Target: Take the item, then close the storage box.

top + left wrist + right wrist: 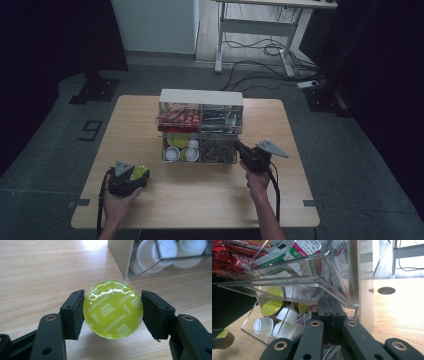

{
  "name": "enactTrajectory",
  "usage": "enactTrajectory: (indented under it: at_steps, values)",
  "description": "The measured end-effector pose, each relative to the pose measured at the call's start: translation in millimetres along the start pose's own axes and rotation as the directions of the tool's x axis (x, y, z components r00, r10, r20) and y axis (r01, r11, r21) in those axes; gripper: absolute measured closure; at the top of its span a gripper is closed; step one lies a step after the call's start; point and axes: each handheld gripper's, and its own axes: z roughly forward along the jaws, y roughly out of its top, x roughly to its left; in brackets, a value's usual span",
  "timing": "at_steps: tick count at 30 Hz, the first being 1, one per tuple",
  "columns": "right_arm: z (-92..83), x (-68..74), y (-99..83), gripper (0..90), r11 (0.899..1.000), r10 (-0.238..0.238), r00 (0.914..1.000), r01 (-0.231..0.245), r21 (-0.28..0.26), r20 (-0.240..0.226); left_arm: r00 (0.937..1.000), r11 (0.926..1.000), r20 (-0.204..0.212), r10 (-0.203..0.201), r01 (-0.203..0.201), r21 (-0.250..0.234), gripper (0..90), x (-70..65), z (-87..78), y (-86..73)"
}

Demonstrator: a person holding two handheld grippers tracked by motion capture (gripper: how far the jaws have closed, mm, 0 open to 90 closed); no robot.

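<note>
A: What's around the wooden table (200, 200)?

B: Grey floor (350, 165) on all sides. Left of the table, a "9" marking (90, 130) on the floor. Beyond its far edge, a white cabinet or panel (155, 25), and right of that a white-framed desk (260, 25) with a tangle of black cables (265, 55) under it.

A: Sides?

B: Dark curtains or screens both ways: left one (50, 40) with a black stand base (95, 90) at its foot, right one (380, 50) with another base (325, 97). A power strip (309, 83) lies near that one.

A: Light?

B: Dim overall; brightest at the far wall.
</note>
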Motion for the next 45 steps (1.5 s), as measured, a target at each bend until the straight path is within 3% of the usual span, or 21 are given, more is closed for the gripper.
enactTrajectory:
  at_steps: [11,20,26,33,45]
  values:
    - [0.2,-0.1,-0.3,89.2,1.0,-0.002,1.0,0.002,0.001,0.001,0.9997,0.9988,-0.023,-0.005,0.006,0.05,38.2,5.7,10.2,-10.9]
    - [0.2,0.1,-0.6,89.1,1.0,-0.002,1.0,0.002,0.001,0.003,0.9996,0.9989,-0.029,0.004,-0.002,0.047,34.3,3.2,12.1,-10.9]
    - [0.2,0.1,-0.6,89.1,1.0,-0.002,1.0,0.002,0.001,0.003,0.9998,1.0,-0.018,-0.006,0.006,-0.002,27.5,0.6,2.9,-6.8]
    - [-0.5,0.8,-0.5,89.1,1.0,-0.002,1.0,0.002,0.0,0.003,0.9998,0.9981,0.008,-0.017,0.017,-0.059,27.2,-2.6,-13.9,-0.9]
    - [-2.6,2.3,-1.4,89.1,1.0,-0.005,1.0,0.005,-0.001,0.002,0.9977,0.9948,0.061,-0.031,0.037,-0.095,27.2,-8.7,-29.0,0.8]
